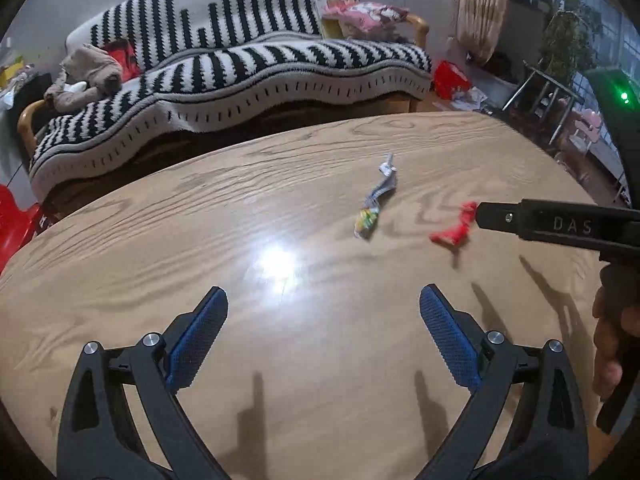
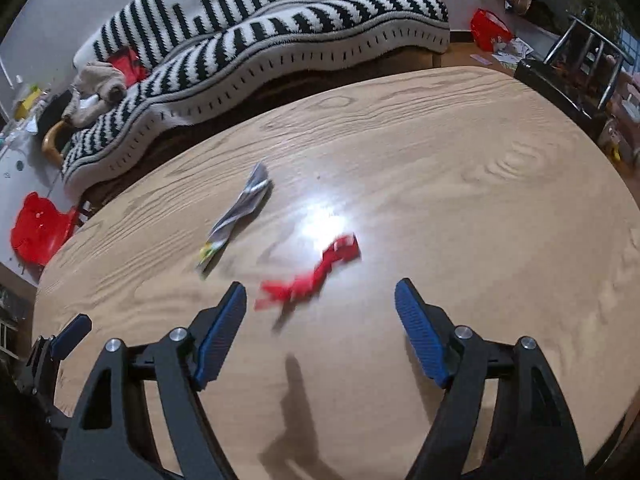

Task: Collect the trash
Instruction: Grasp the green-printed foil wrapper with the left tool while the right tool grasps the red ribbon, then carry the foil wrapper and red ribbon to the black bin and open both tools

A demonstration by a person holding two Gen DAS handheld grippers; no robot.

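Observation:
A twisted red wrapper (image 2: 310, 276) lies on the wooden table (image 2: 460, 208), just ahead of my open right gripper (image 2: 320, 300), between its blue fingertips and a little beyond them. In the left wrist view the red wrapper (image 1: 454, 230) sits right at the tip of a right gripper finger (image 1: 496, 216). A twisted silver wrapper with a yellow-green end (image 1: 374, 204) lies mid-table, ahead of my open, empty left gripper (image 1: 324, 304). It also shows in the right wrist view (image 2: 238, 216), to the left of the red one.
A sofa with a black-and-white striped blanket (image 1: 248, 64) stands behind the table. A red plastic stool (image 2: 38, 228) is at the left. A metal chair frame (image 2: 580, 60) and a red bag (image 2: 490, 30) are at the far right.

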